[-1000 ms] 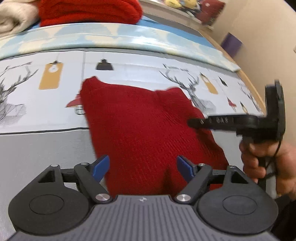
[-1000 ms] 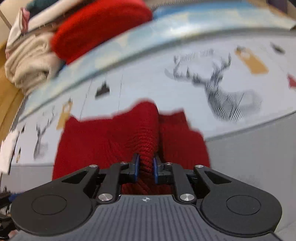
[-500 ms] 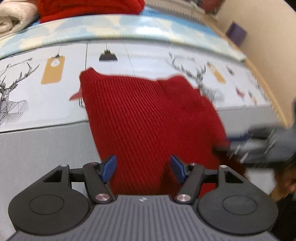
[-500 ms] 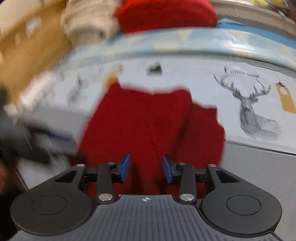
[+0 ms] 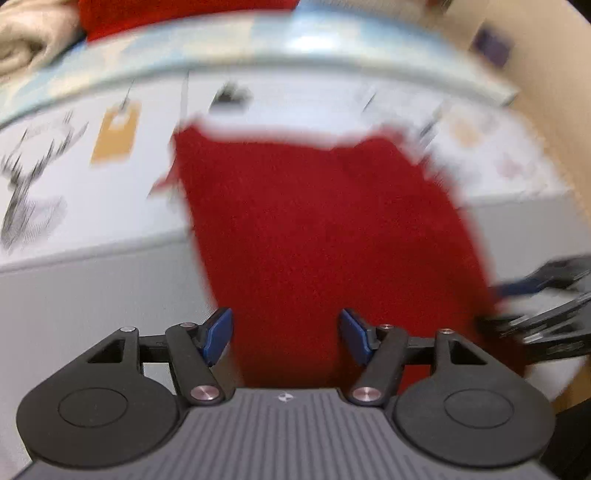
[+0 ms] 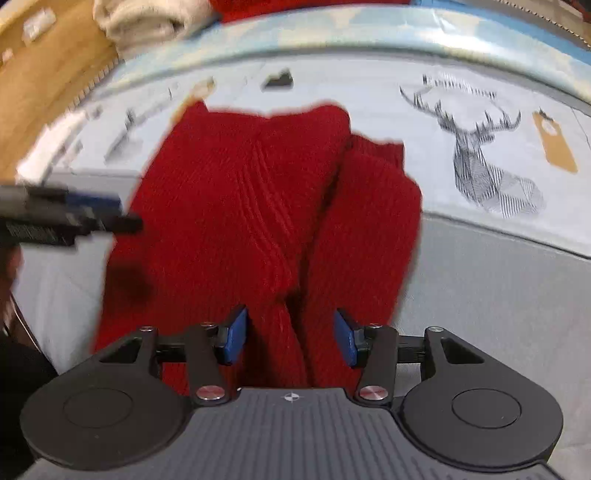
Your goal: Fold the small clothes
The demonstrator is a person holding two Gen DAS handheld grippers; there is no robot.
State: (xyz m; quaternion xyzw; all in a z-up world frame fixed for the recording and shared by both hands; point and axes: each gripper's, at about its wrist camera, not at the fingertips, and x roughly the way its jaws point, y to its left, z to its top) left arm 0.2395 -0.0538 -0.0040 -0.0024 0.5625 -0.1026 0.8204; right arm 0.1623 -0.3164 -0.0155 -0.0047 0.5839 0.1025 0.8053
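A red knitted garment (image 5: 317,229) lies partly folded on the deer-print cover (image 5: 118,133). My left gripper (image 5: 286,334) hovers over its near edge. Its jaws are opening, and the blue pads (image 5: 218,334) stand clear of the cloth. My right gripper (image 6: 290,336) points down at the same garment (image 6: 258,206). Its jaws are opening too, and a raised ridge of the knit runs between the pads without being pressed. The left wrist view is blurred. Each gripper shows at the edge of the other's view: the right gripper (image 5: 535,295), the left gripper (image 6: 74,218).
A folded red garment (image 5: 166,14) and a beige cloth (image 6: 144,18) are stacked at the back of the cover. The cover's near part is plain grey (image 6: 498,295). A wooden surface (image 6: 44,74) borders it at the far left of the right wrist view.
The right gripper let go of the pinched red fold and its jaws spread while it rolled sideways. The left gripper sank closer to the garment. The garment now lies flatter.
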